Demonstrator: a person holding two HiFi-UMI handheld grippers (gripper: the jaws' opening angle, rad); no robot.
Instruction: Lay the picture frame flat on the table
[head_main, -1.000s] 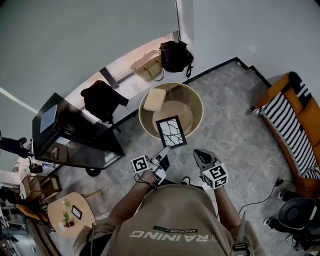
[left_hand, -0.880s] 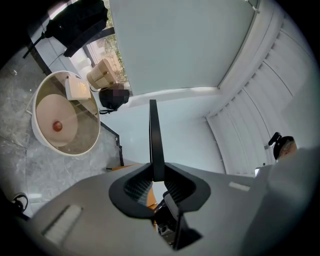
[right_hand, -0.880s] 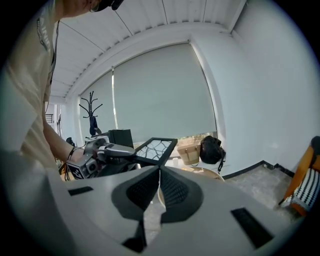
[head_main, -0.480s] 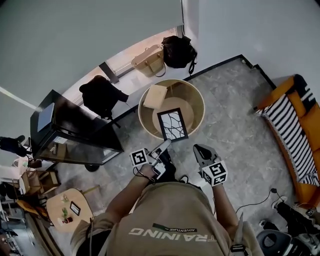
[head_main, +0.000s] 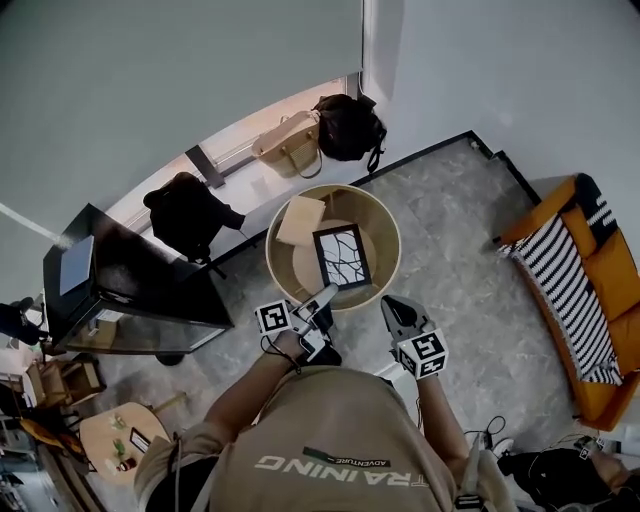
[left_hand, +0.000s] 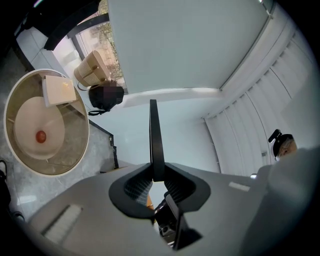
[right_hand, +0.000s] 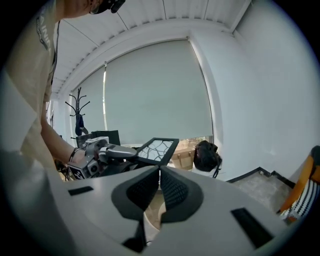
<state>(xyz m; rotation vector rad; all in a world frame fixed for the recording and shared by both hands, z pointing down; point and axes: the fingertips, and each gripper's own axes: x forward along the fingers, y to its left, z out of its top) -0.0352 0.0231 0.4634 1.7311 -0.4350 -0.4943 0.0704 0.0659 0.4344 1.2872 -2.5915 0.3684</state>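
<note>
1 picture frame (left_hand: 153, 135): edge-on in clamped left gripper (left_hand: 156, 182), patterned face beyond closed right gripper (right_hand: 159, 180).

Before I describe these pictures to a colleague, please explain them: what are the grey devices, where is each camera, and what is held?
There is no robot: a person holds a two-jaw gripper in each hand. One picture comes from a camera on the person's head, looking down; the other two come from cameras riding on the grippers. The left gripper is shut on a black picture frame, held in the air near a round wooden table. A pale square object lies on that table. The right gripper is shut and holds nothing.
</note>
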